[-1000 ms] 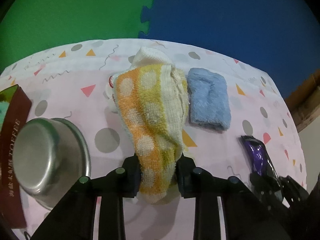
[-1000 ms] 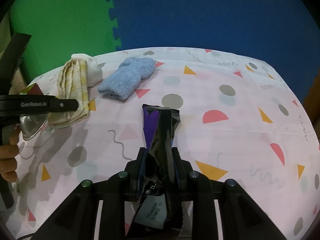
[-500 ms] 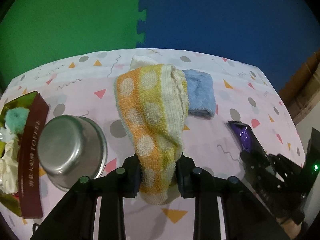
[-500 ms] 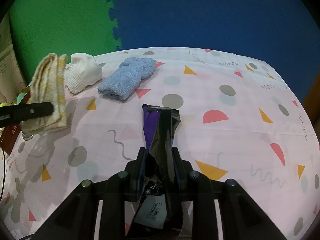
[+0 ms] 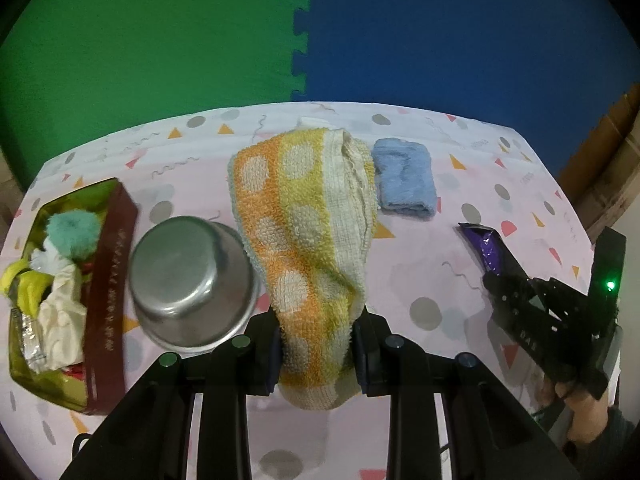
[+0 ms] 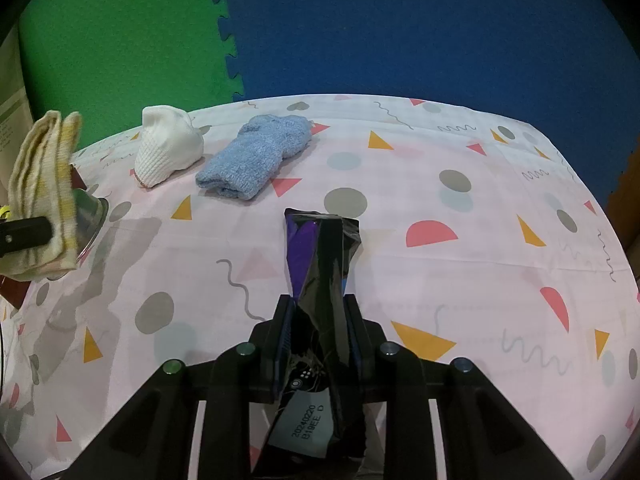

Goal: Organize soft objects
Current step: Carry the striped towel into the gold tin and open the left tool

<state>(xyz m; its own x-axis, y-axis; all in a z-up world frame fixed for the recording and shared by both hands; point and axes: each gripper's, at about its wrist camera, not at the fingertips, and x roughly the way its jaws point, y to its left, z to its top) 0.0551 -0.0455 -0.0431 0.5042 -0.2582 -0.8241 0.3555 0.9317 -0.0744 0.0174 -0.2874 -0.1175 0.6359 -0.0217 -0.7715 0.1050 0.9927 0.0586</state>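
My left hand-held gripper [image 5: 316,344] is clamped on a folded yellow-and-orange dotted towel [image 5: 308,240], which stands up out of the jaws, clear of the tabletop [image 5: 460,184]. Just beside that towel, to the left in the left wrist view, I see an upturned steel bowl [image 5: 192,280], and further left a brown-sided tin [image 5: 108,296] holding a green pompom [image 5: 72,232] and other crumpled bits I cannot make out. To the right of the towel a folded blue cloth [image 5: 406,182] lies flat on the patterned cover, with a white knitted piece [image 6: 166,146] just beside it; the two seem close but I cannot tell whether they touch. My right hand-held gripper [image 6: 318,336] is clamped on a black and purple foil packet [image 6: 322,260], its far end pointing away across the tabletop and a printed label showing at the near end. From the left wrist view I can see this gripper at the right edge, with the person's hand [image 5: 584,428] on its grip. Behind the tabletop are green and blue foam mats [image 6: 360,28], joined by interlocking teeth.
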